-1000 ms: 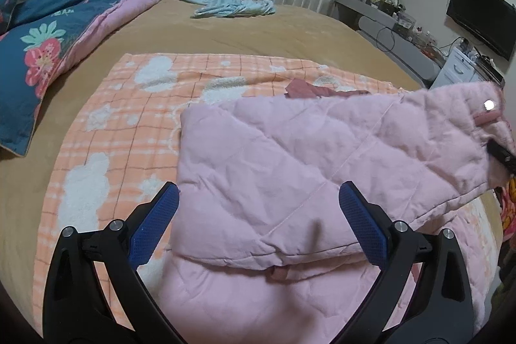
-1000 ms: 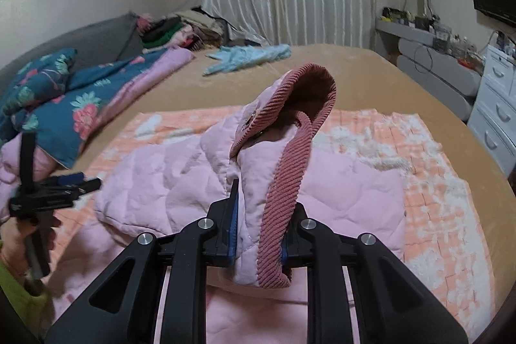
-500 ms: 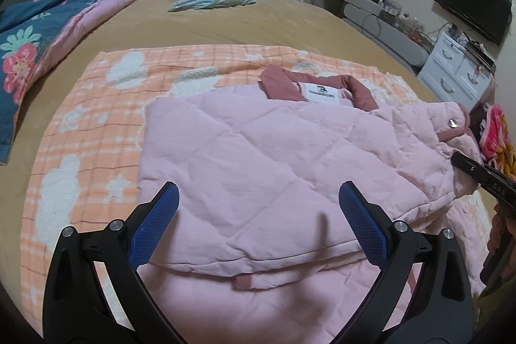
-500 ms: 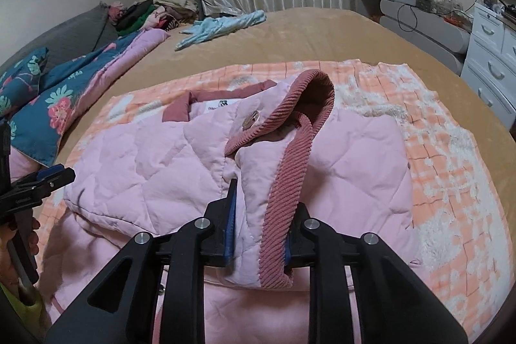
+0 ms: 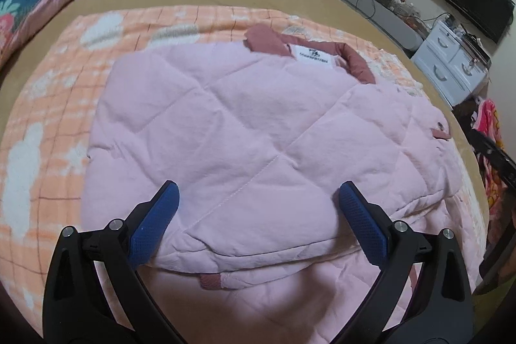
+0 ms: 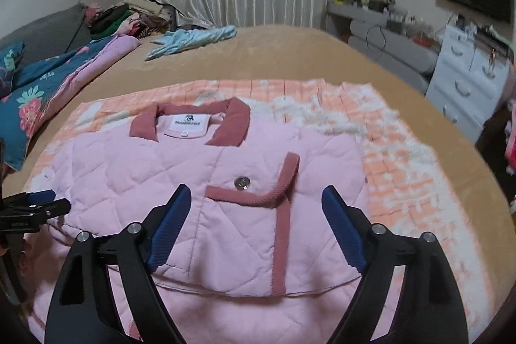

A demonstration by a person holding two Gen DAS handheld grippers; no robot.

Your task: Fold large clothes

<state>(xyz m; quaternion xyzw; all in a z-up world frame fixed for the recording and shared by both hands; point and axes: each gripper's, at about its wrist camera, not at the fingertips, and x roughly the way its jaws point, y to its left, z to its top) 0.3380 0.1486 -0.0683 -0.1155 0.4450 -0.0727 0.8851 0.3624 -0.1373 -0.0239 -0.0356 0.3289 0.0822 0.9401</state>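
**A:** What are the fingers doing?

**B:** The right gripper (image 6: 254,208) has just been opening. Its blue pads (image 6: 169,226) now stand wide apart and hold nothing. The jacket's front panel lies flat on the bed below them, apart from both pads. The left gripper (image 5: 256,202) is also spread wide, its pads (image 5: 154,224) empty, hovering over the folded edge nearest the camera.

**A:** And the garment itself?

**B:** A pink quilted jacket (image 6: 206,182) with a dusty-rose collar (image 6: 237,124) lies face up on an orange-and-white checked blanket (image 6: 403,170), which covers the middle of a tan bed (image 6: 290,54). The collar and a white label (image 6: 188,123) sit at the far end. A rose-trimmed flap with a silver snap button (image 6: 242,182) rests on the front.

**A:** How far along is the folding?

**B:** I judge it partly done. The upper part looks doubled over the rest, and a lower pink layer (image 5: 290,295) shows beneath, near the camera. The bundle is broad and loose. At least one more fold and some smoothing seem to be left.

**A:** Anything else nearby?

**B:** A light blue garment (image 6: 193,37) lies well apart, farther up the bed. A floral quilt (image 6: 48,89) sits on the left.
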